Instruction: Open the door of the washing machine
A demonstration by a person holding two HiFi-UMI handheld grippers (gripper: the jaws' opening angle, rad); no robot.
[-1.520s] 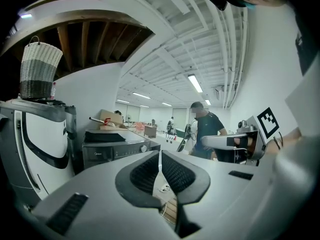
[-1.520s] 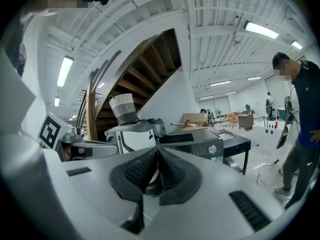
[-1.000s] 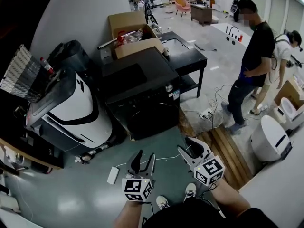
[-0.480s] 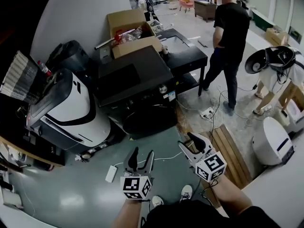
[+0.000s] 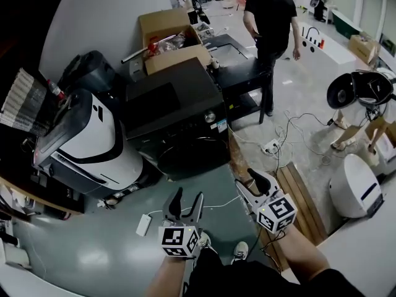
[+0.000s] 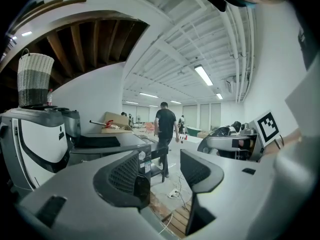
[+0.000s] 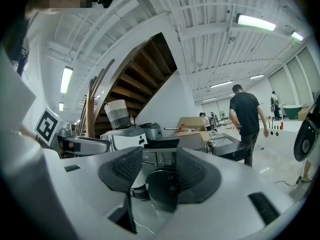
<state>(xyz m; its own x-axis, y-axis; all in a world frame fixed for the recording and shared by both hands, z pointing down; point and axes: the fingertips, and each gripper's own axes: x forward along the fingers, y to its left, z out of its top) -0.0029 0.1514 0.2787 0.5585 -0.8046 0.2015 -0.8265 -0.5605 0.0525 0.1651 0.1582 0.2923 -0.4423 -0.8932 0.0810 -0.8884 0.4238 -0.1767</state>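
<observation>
The black washing machine [image 5: 173, 113] stands on the floor ahead of me, its round front door [image 5: 185, 156] shut. Both grippers hover over the green floor short of it. My left gripper [image 5: 187, 198] is open and empty, aimed just right of the machine's front corner [image 6: 144, 160]. My right gripper [image 5: 246, 179] is open too, with nothing between its pads. In the right gripper view the door [image 7: 161, 188] and the control panel [image 7: 159, 157] show in the gap of the right gripper [image 7: 160, 176]. The left gripper [image 6: 162, 174] also holds nothing in its own view.
A white and black machine [image 5: 86, 141] stands left of the washer. Behind it are an open cardboard box [image 5: 173, 39] and a black table [image 5: 244, 70]. A power strip [image 5: 143, 226] and cables lie on the floor. A wooden platform [image 5: 303, 203] and a white appliance [image 5: 351, 190] are at right. A person in black [image 5: 269, 14] walks away.
The jaws of both grippers have spread wider, and both grippers have edged toward the washer. The person in black has walked from the right side to the back of the room.
</observation>
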